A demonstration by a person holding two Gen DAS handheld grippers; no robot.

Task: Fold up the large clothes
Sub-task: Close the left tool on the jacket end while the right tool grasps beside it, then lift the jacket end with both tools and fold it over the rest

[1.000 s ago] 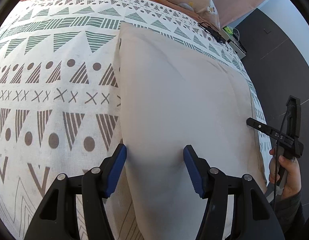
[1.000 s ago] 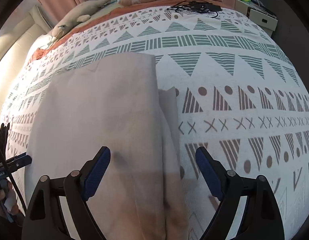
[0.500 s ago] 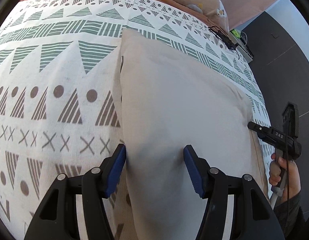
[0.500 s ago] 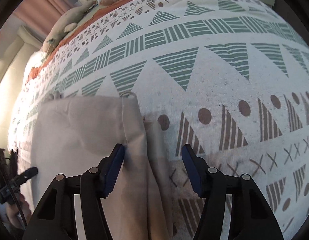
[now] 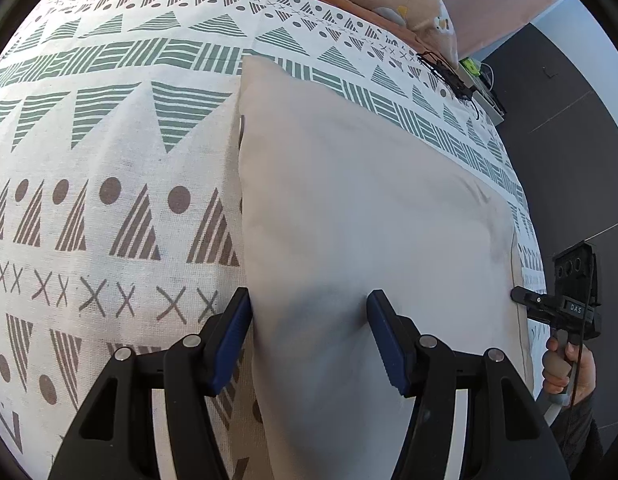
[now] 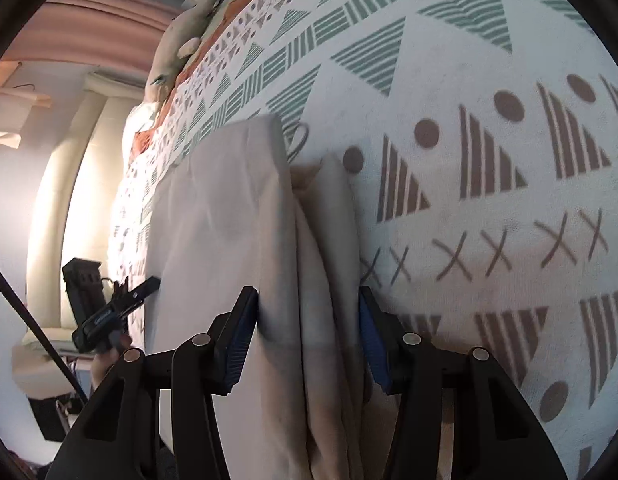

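Both grippers are down at the near edge of the beige garment (image 5: 361, 216), which lies folded lengthwise on the patterned bedspread (image 5: 109, 152) and fills the centre and right of the left wrist view. The left gripper (image 5: 309, 336) straddles the garment's left edge low in the frame, its blue pads standing apart with cloth between them; no pinch shows, so call it released. Over in the right wrist view, the right gripper (image 6: 307, 336) sits bottom centre over the stacked right-hand folds, and its jaws are closing with those layers between the pads (image 6: 241, 344), which look just about at the cloth but not yet biting. The left hand's tool shows at lower left of that frame, the person's other hand (image 5: 569, 368) at the right edge of the left view. This looks like the grasping step ahead of the next fold, likely bringing the near end up toward the far end. The next move calls for both claws to clench through all layers, evenly, before lifting. The loose strip lying beside the main fold on the right could slip out if missed.
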